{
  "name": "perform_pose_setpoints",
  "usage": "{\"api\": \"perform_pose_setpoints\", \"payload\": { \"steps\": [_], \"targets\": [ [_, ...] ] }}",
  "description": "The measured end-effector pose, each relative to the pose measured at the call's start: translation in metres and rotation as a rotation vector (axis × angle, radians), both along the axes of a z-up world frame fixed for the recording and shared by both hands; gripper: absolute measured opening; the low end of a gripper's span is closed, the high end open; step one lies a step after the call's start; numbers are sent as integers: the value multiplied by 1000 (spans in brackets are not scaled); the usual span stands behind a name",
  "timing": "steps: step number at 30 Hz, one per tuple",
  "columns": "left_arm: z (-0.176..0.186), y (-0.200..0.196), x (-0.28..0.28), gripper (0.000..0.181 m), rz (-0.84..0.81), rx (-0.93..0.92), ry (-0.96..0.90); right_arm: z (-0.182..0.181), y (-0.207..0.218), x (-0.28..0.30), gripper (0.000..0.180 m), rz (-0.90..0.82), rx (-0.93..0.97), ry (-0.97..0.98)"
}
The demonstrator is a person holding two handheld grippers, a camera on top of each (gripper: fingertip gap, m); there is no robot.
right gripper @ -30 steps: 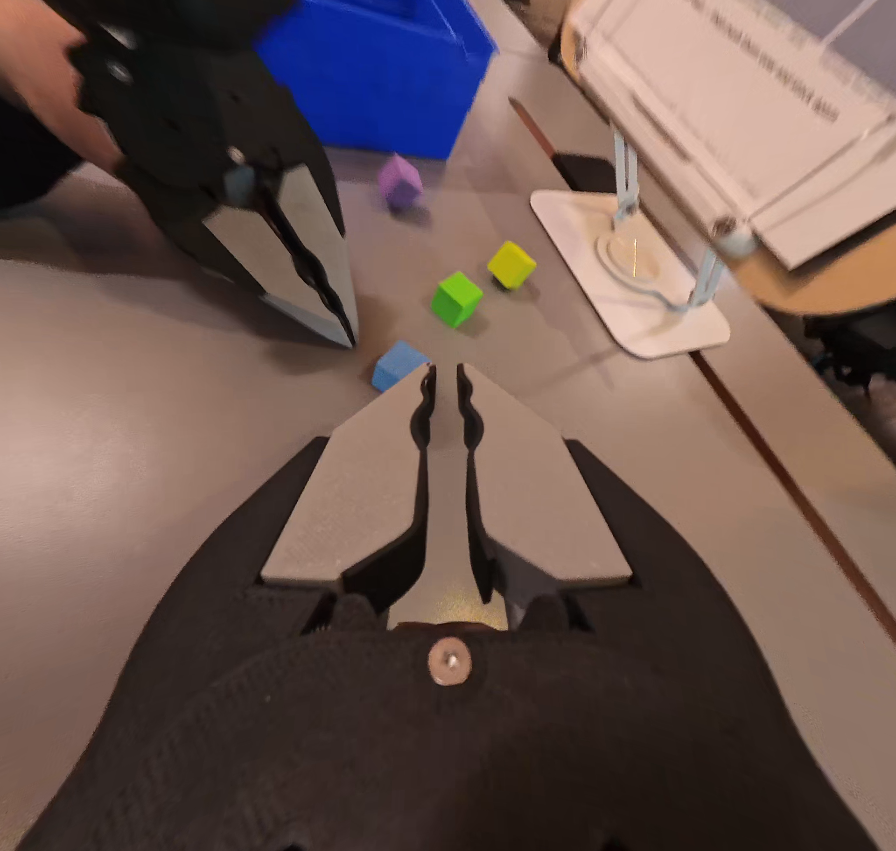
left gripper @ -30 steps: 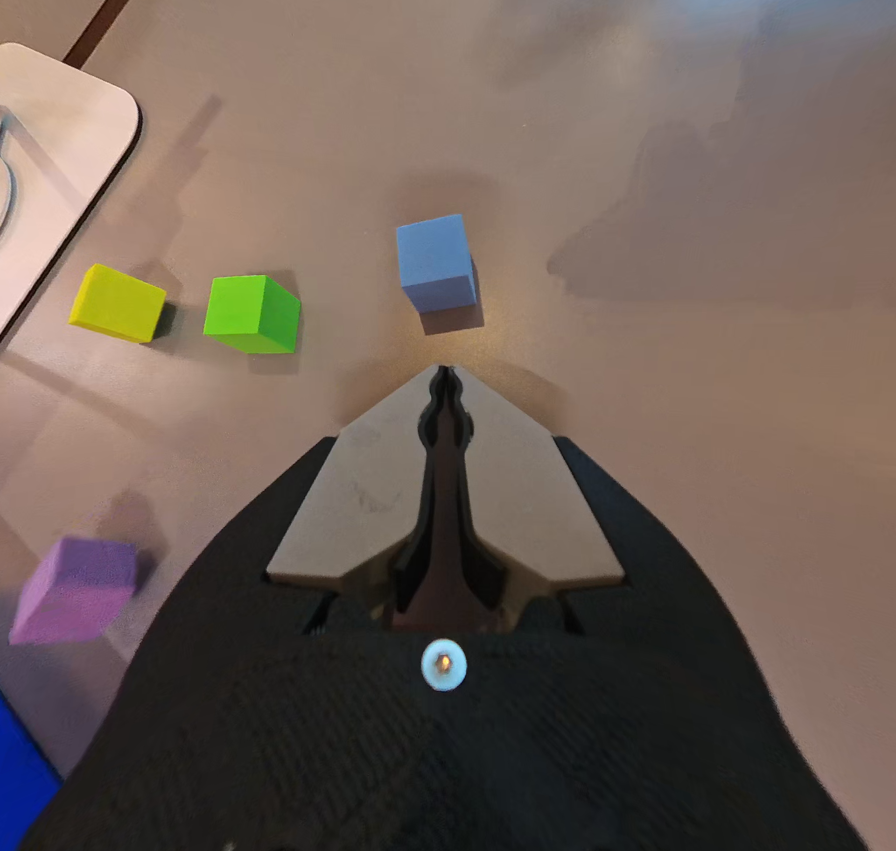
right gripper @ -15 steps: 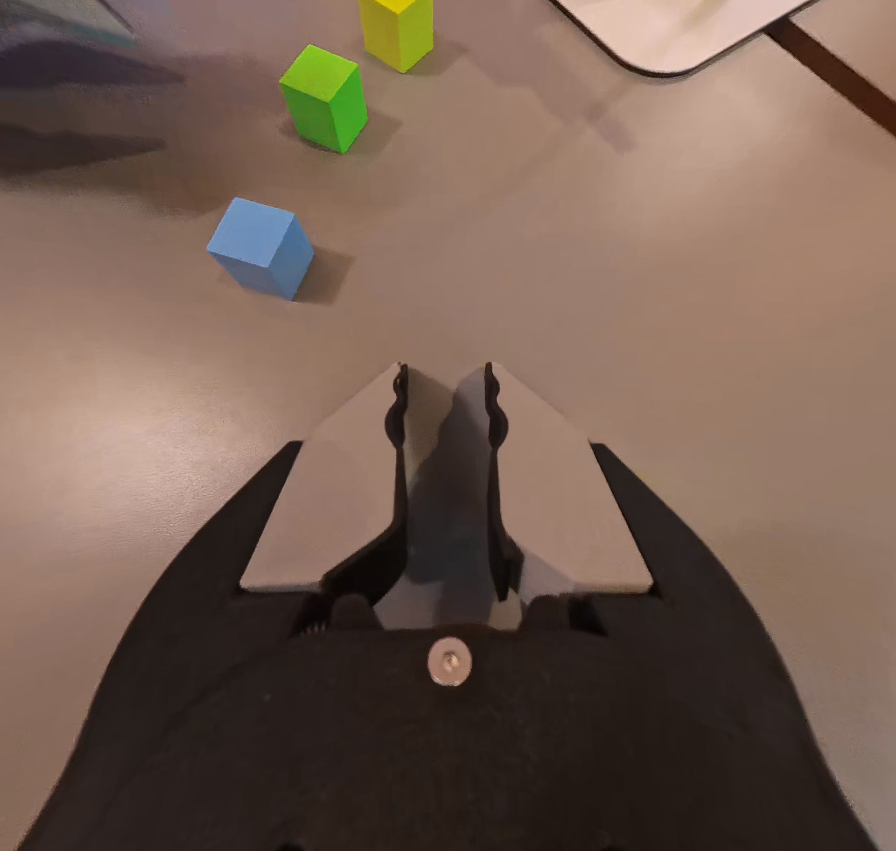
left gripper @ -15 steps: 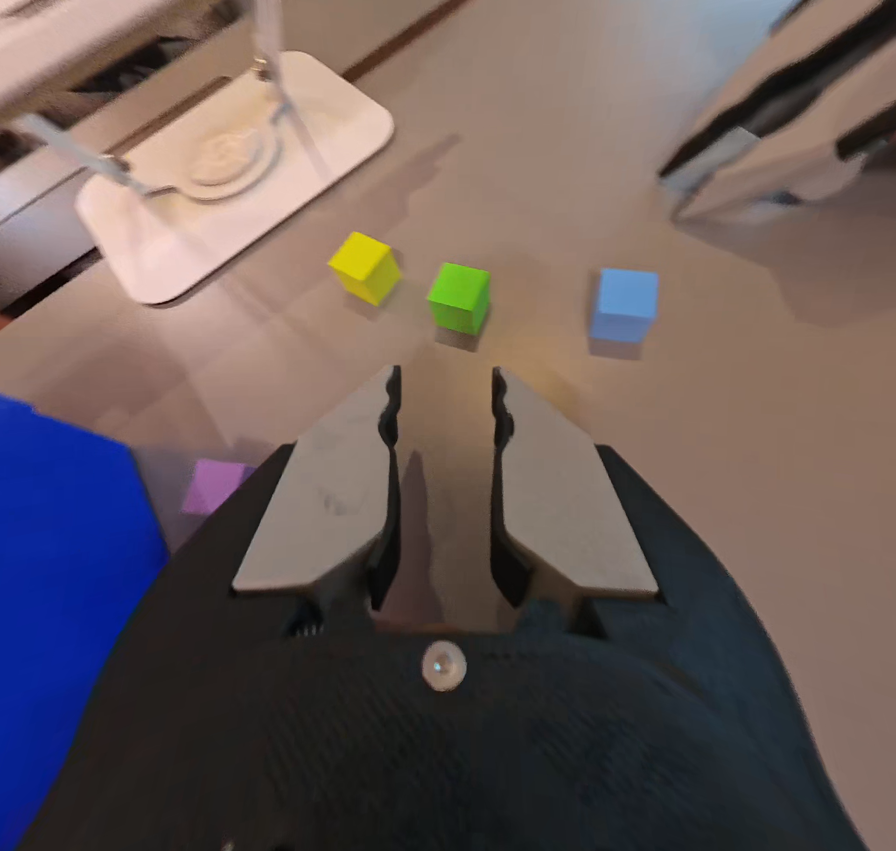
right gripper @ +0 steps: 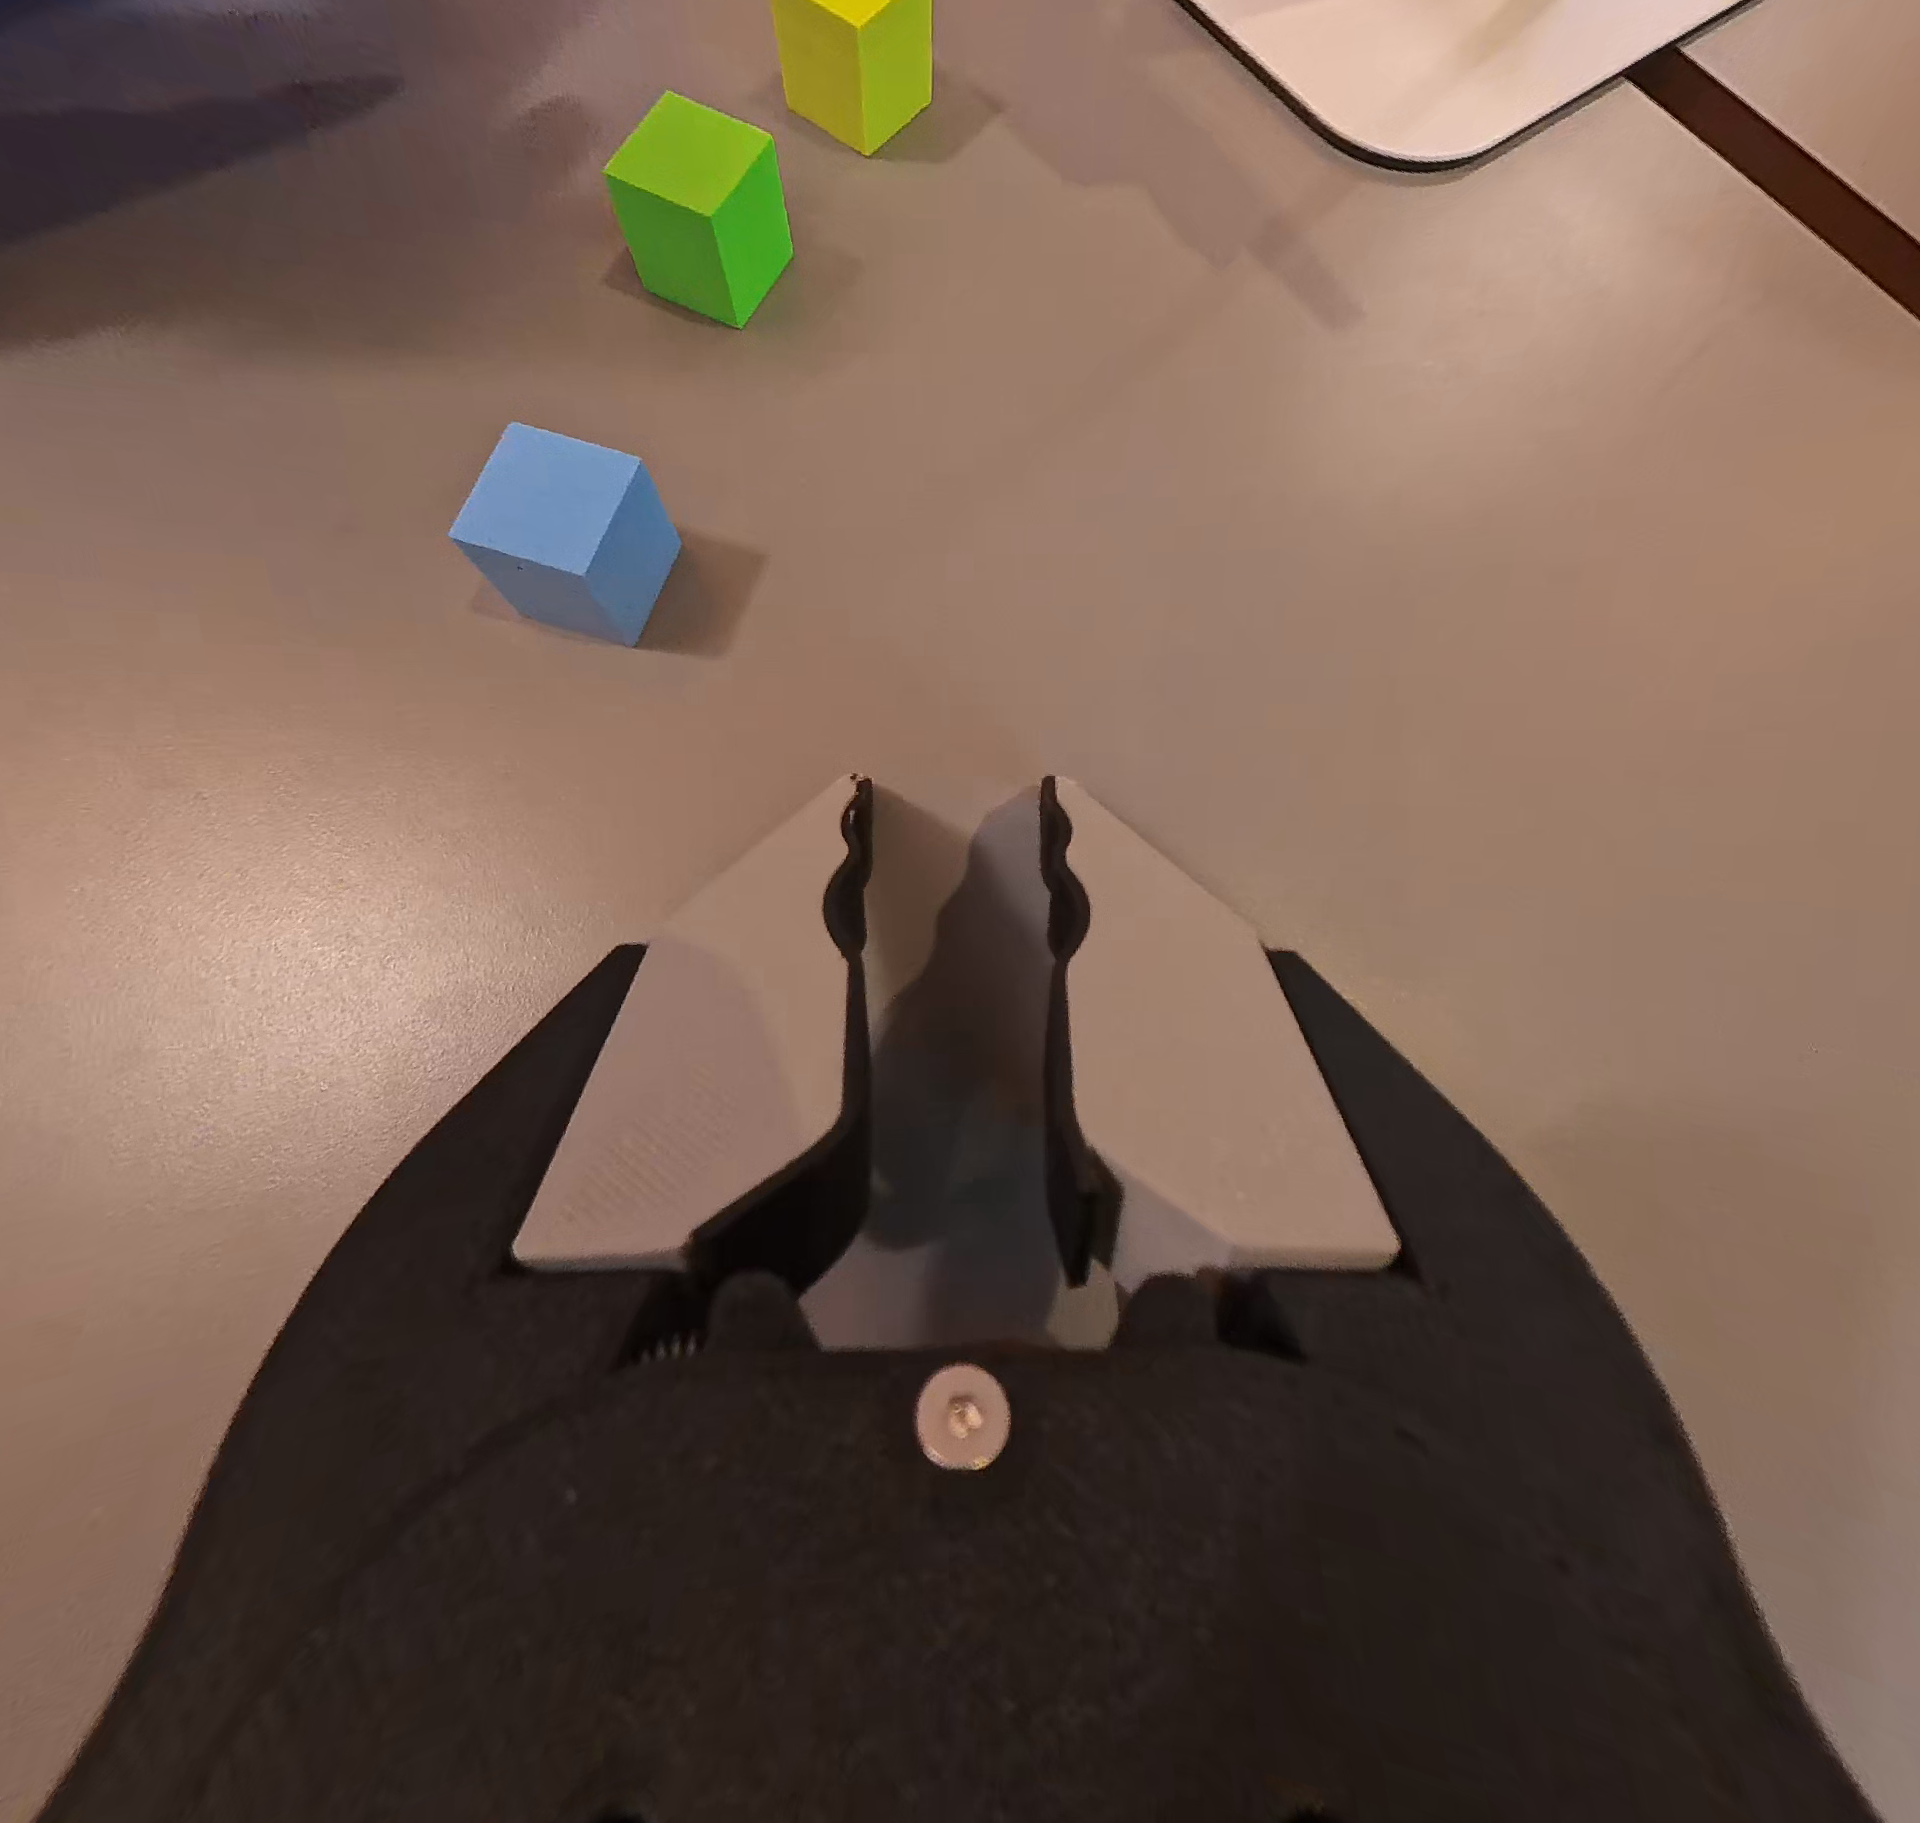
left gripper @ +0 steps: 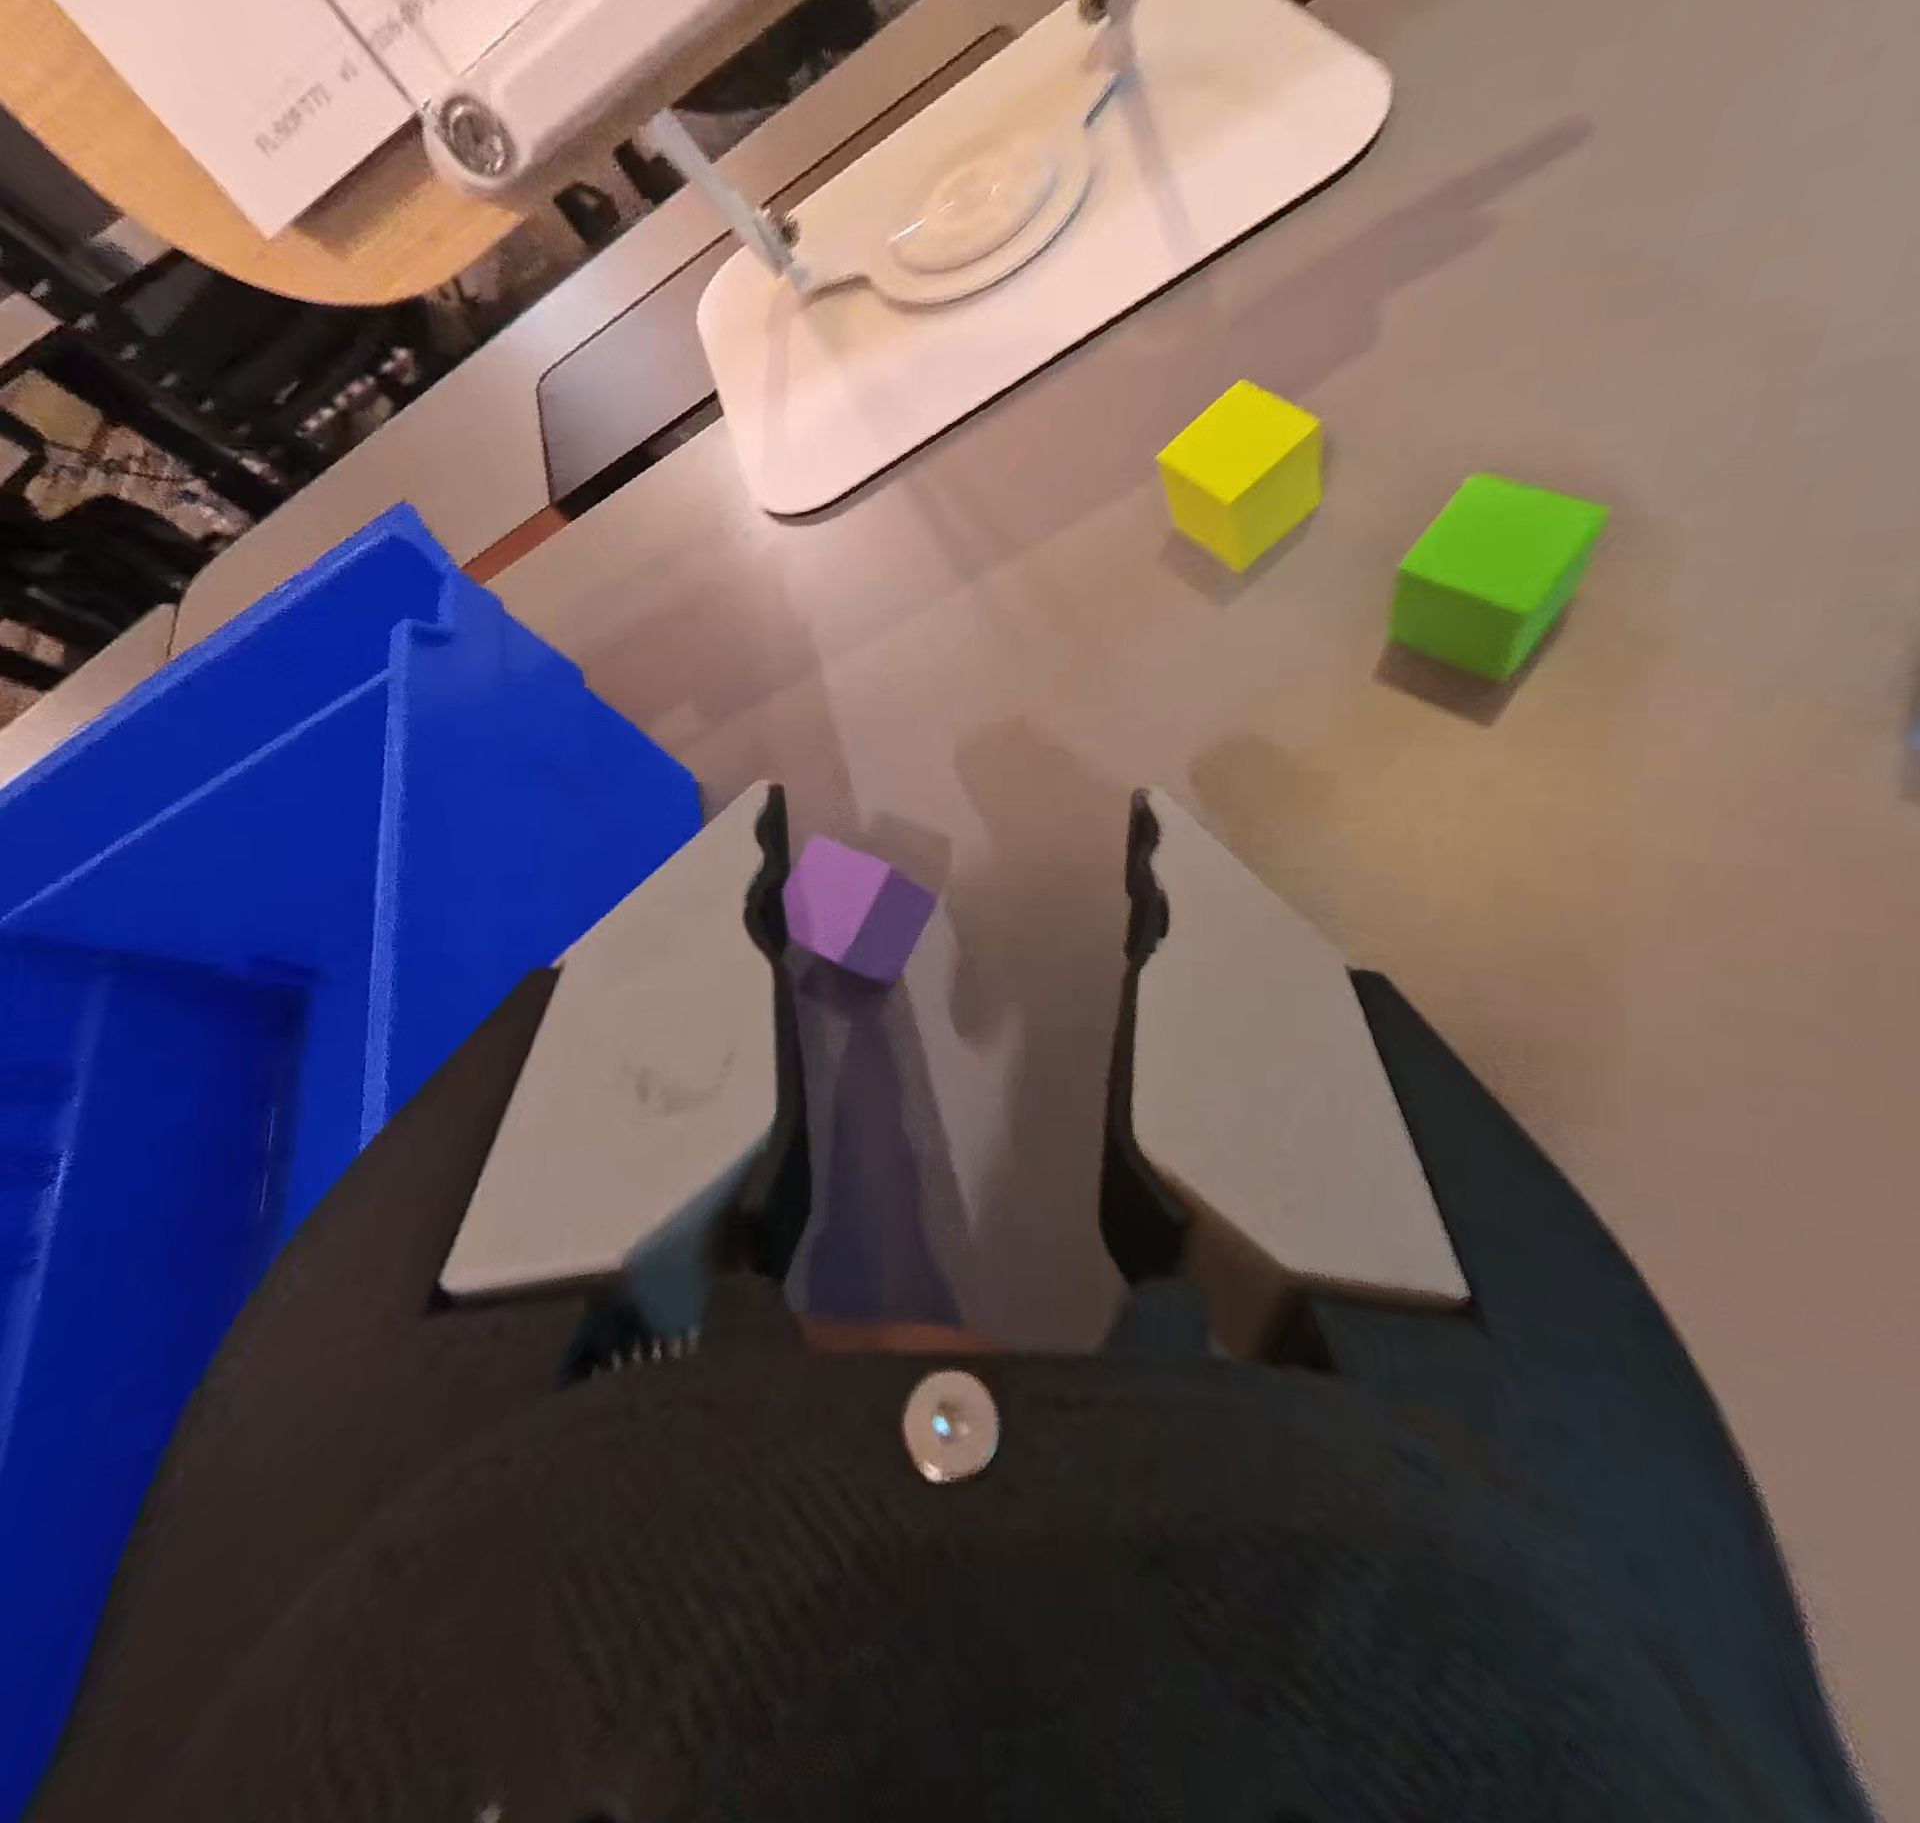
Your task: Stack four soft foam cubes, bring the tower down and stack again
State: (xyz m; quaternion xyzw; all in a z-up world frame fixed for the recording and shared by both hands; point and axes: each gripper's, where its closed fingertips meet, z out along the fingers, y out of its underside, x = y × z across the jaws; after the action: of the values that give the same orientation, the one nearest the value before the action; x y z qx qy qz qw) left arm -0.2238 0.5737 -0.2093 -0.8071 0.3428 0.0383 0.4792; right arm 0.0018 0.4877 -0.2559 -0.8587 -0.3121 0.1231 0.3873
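Four foam cubes sit apart on the tabletop (right gripper: 1351, 526), none stacked. In the left wrist view, the purple cube (left gripper: 857, 906) lies between the wide-apart jaws of the left gripper (left gripper: 951, 812), close to the left finger, beside a blue bin (left gripper: 312, 838). The yellow cube (right gripper: 852, 33), green cube (right gripper: 701, 204) and light blue cube (right gripper: 566, 532) form a line. The right gripper (right gripper: 951, 786) has its jaws a little apart, holding nothing.

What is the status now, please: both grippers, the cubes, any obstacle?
Left gripper open, purple cube between its fingers, not gripped. Right gripper open, empty. Blue, green, yellow cubes apart, unstacked. Blue bin close beside.
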Motion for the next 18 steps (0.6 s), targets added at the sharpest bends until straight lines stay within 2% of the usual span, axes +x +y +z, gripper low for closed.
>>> {"api": "perform_pose_setpoints", "payload": {
  "steps": [7,8,18],
  "targets": [
    [-33,7,-13,66,55,-126,5,0,0,0,30,-3,1,-1],
    [-35,9,-14,71,62,-121,-2,0,0,0,30,-4,1,-2],
    [-35,7,-13,70,58,-103,-17,0,0,-1,31,-2,3,-4]
  ]
}}
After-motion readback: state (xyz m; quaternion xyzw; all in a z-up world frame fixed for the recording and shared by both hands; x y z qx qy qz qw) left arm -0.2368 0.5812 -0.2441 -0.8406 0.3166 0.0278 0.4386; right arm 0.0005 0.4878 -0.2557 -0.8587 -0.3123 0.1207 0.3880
